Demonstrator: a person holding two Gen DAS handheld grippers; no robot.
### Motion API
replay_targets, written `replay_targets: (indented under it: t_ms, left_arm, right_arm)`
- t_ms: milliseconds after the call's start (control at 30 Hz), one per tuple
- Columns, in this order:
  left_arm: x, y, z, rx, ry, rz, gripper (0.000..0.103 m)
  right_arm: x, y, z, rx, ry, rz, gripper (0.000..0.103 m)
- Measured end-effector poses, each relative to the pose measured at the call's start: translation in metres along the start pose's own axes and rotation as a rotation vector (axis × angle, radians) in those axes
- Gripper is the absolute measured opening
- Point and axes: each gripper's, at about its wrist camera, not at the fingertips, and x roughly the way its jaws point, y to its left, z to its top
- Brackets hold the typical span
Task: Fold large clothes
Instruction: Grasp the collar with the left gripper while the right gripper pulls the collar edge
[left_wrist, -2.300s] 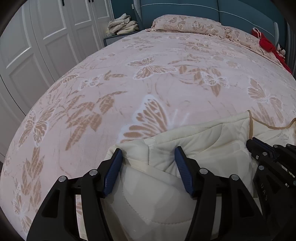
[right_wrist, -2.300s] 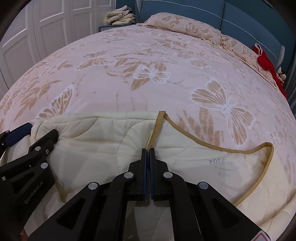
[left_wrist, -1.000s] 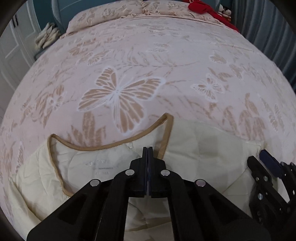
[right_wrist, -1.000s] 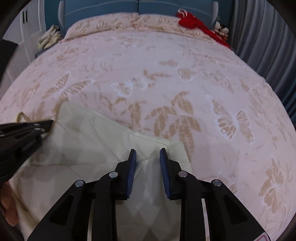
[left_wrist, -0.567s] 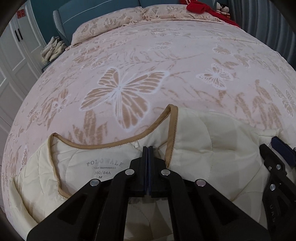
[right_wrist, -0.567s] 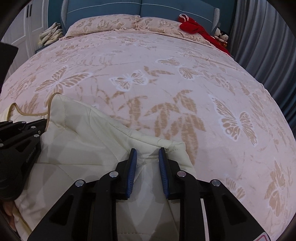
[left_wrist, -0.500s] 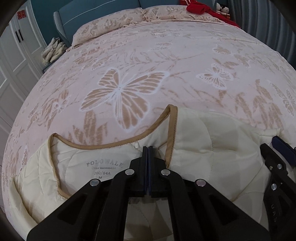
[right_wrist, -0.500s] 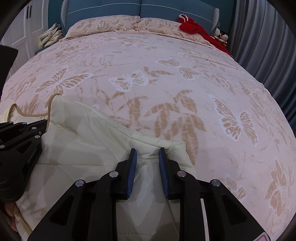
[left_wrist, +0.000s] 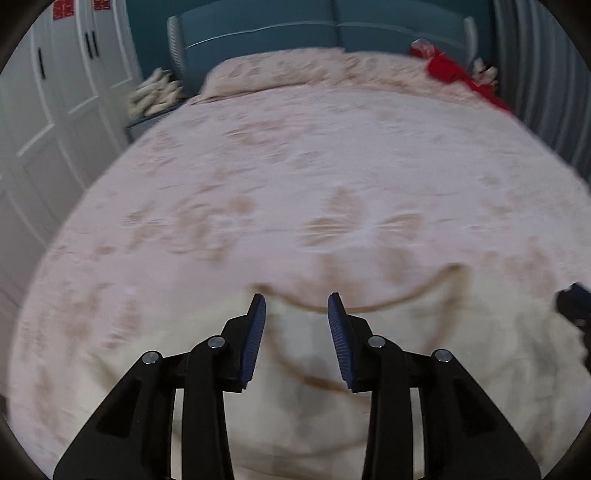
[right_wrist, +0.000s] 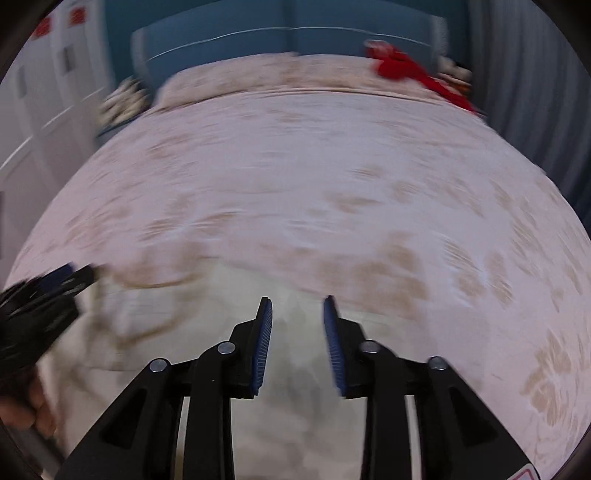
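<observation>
Both claws have pulled back and up from the cream quilted garment (left_wrist: 369, 387) since half a second ago, and the view now takes in more of the bed (left_wrist: 295, 177). At that earlier moment the left claw (left_wrist: 296, 325) was pressed together at the brown-trimmed neckline (left_wrist: 369, 304); its jaws have just been opening, and they now stand spread with nothing pinched, the cloth lying loose on the bed below the gap. The right claw (right_wrist: 297, 326) is also spread, about as wide as before, and the garment edge that sat between its pads earlier now seems to lie beneath them rather than in them, though blur makes this hard to confirm. The garment rests at the near edge of the bed, on the pink butterfly-print cover, its neckline curving in front of the left claw. In the right wrist view, the left claw shows as a dark smear at the left edge, with part of a hand (right_wrist: 26, 406) below it. Letting go here probably means one fold has been laid down and the claws are clearing away so they do not drag the cloth. Far off are a teal headboard (left_wrist: 332, 33), pillows and a red item (right_wrist: 406, 70).
</observation>
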Motion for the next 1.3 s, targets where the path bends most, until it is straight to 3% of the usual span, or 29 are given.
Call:
replay_targets:
  t_ms: [67, 133, 200, 267, 400, 467, 533, 667, 1033, 1300]
  left_arm:
    - [0.02, 0.016, -0.002, -0.011, 0.07, -0.001, 0.032]
    - [0.039, 0.024, -0.009, -0.021, 0.119, -0.026, 0.032]
    - [0.047, 0.024, -0.014, -0.031, 0.132, -0.044, 0.032]
    - [0.049, 0.023, -0.02, -0.019, 0.119, -0.044, 0.032]
    - [0.055, 0.014, -0.026, 0.026, 0.094, -0.015, 0.032]
    - [0.055, 0.013, -0.027, 0.03, 0.081, -0.011, 0.032]
    - [0.055, 0.016, -0.028, 0.02, 0.075, -0.018, 0.032]
    - [0.056, 0.016, -0.029, 0.023, 0.065, -0.012, 0.032]
    - [0.06, 0.003, -0.037, 0.079, 0.016, 0.066, 0.033]
    - [0.062, -0.001, -0.04, 0.094, -0.009, 0.097, 0.033]
  right_arm:
    - [0.005, 0.035, 0.008, -0.069, 0.003, 0.01, 0.023]
    - [0.024, 0.078, 0.013, -0.174, 0.053, 0.078, 0.023]
    - [0.05, 0.1, 0.01, -0.196, 0.122, 0.143, 0.02]
    - [0.079, 0.111, 0.001, -0.203, 0.181, 0.148, 0.02]
    - [0.096, 0.109, -0.011, -0.214, 0.184, 0.135, 0.019]
    - [0.093, 0.101, -0.011, -0.212, 0.163, 0.07, 0.019]
    - [0.095, 0.091, -0.009, -0.2, 0.165, 0.065, 0.007]
    - [0.098, 0.078, -0.006, -0.166, 0.173, 0.081, 0.001]
    - [0.103, 0.082, -0.021, -0.201, 0.103, 0.032, 0.001]
    - [0.107, 0.08, -0.023, -0.183, 0.076, 0.051, 0.001]
